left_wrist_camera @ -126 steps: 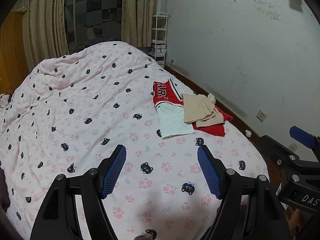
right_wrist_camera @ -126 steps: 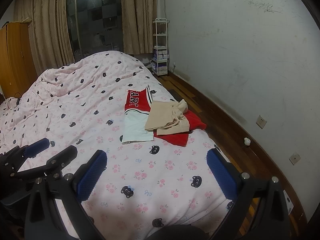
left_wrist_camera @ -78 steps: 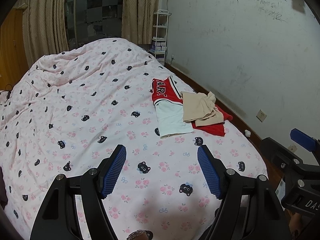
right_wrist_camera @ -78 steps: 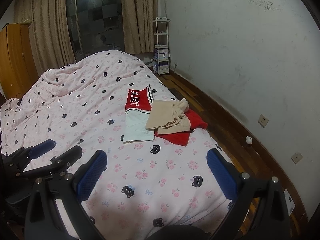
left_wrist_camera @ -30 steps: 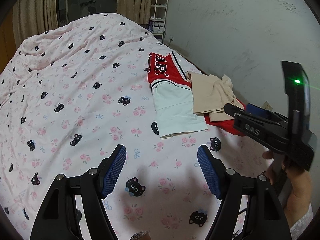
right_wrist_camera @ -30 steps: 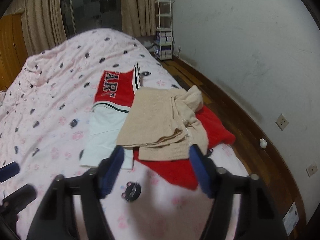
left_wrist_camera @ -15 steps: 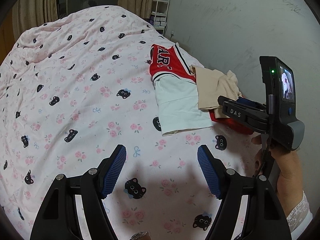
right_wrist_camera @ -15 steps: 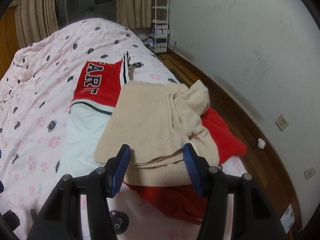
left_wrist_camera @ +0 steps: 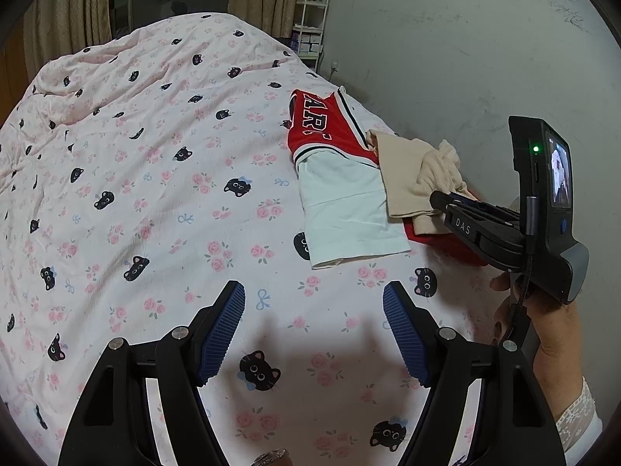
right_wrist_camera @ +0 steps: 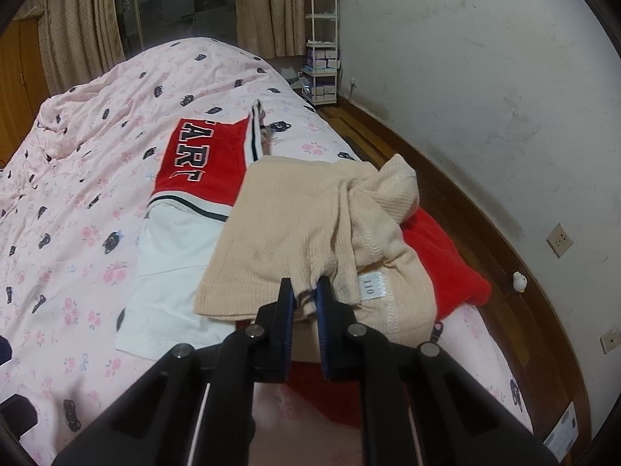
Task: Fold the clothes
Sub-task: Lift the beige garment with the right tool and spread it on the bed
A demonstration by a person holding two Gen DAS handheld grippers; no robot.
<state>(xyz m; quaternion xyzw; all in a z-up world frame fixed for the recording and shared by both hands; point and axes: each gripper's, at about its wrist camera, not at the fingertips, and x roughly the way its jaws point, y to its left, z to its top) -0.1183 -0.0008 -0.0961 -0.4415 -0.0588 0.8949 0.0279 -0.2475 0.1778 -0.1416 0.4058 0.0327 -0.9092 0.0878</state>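
Right gripper [right_wrist_camera: 304, 291]: blue ribbed pads nearly together, pinching the near hem of the beige garment [right_wrist_camera: 295, 229]. Small bunch of fabric caught between the pads. Seen from the left wrist view too, right gripper [left_wrist_camera: 440, 200] reaching onto the same beige piece [left_wrist_camera: 415, 178], held by a hand [left_wrist_camera: 543, 322] with a lace cuff at the wrist.

Left gripper [left_wrist_camera: 314, 330]: fingers spread wide, holding nothing, above bare duvet, well apart from the clothes.

Beige garment: ribbed knit, stitched hems, loosely folded, long axis running away from the right gripper toward the far end of the bed; bunched and knotted-looking at its far right corner. White size tag [right_wrist_camera: 368, 286] reading 110, just right of the pinch.

Lying on top of the pile, near the right edge of the bed. Underneath, to its left: red jersey [right_wrist_camera: 202, 163] with white block letters and striped trim, and a flat white piece [right_wrist_camera: 170, 264]. Underneath, to its right: red fleecy cloth [right_wrist_camera: 442, 260], reaching the bed's edge.

Duvet [left_wrist_camera: 155, 155]: pink, printed with roses, bows and black cat heads, rumpled at the far end.

Beyond: white wire shelf [right_wrist_camera: 322, 39], brown curtains [right_wrist_camera: 271, 4], scuffed white wall [right_wrist_camera: 485, 58], wooden floor strip [right_wrist_camera: 446, 178].
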